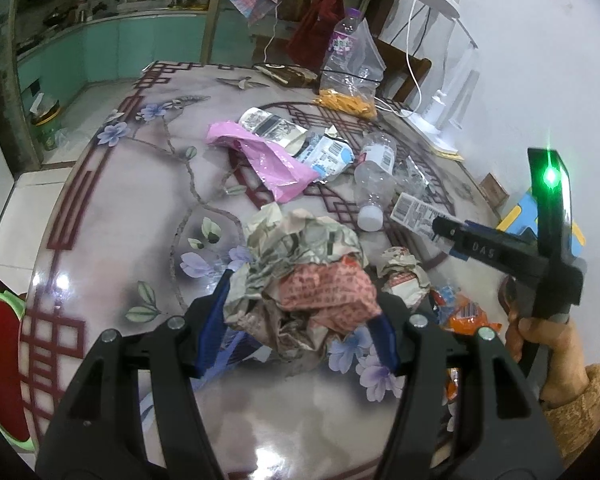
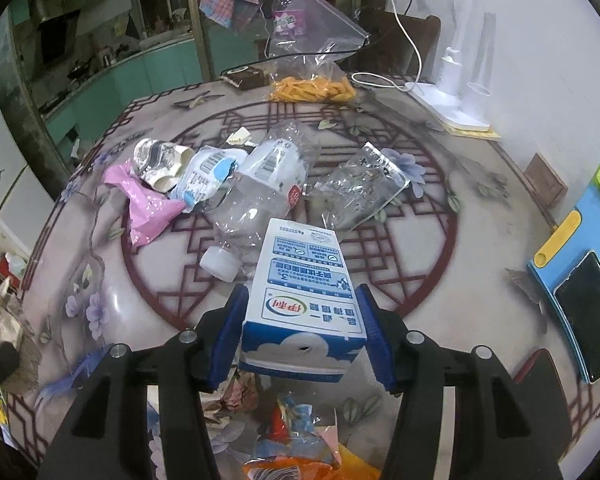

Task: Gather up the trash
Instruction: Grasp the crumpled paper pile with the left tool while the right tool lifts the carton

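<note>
Trash litters the bench ahead of both claws. Left claw clamps a crumpled paper wad, bundled for carrying; right claw pinches a milk carton across its sides, lifted clear.

The orange wrapper is cut off by the bottom edge. The milk carton hides part of the bottle. The phone runs off the right edge.

White wall, teal cabinets, perhaps a kitchen.
</note>
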Demonstrator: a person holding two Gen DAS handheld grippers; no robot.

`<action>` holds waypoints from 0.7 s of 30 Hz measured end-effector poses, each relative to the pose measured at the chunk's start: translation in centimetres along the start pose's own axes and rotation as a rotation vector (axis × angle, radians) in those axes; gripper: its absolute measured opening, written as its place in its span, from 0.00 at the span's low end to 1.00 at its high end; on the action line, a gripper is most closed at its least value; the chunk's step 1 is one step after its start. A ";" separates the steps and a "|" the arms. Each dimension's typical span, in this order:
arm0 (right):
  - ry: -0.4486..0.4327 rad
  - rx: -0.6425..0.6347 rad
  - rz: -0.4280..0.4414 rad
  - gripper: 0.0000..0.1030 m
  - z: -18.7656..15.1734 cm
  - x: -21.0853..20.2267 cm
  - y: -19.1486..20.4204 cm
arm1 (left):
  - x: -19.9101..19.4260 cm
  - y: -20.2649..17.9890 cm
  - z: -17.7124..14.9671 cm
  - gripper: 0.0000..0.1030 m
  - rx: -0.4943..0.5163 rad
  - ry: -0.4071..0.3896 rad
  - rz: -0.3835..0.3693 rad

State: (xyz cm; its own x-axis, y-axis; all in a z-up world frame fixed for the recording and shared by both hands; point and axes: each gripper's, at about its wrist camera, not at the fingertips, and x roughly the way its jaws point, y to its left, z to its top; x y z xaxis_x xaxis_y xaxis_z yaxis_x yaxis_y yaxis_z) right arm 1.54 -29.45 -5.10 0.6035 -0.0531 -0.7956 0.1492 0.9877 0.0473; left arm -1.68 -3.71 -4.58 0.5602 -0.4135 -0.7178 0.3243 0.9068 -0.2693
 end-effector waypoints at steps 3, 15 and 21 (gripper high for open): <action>0.027 -0.028 -0.001 0.52 -0.2 0.8 0.6 | -0.2 0.2 0.1 0.57 -0.010 0.001 0.002; 0.184 -0.035 -0.027 0.63 -1.7 4.1 0.5 | 5.0 1.2 -2.3 0.63 0.004 0.203 0.104; 0.164 -0.029 -0.043 0.78 -1.5 3.8 0.3 | 5.3 1.3 -2.8 0.75 0.015 0.206 0.128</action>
State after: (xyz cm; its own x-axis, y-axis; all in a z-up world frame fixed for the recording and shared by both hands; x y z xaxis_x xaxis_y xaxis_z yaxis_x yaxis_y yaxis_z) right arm 2.69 -29.11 -9.02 0.4604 -0.0729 -0.8847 0.1481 0.9890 -0.0044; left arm -0.42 -4.54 -10.50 0.4307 -0.2686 -0.8616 0.2725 0.9488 -0.1596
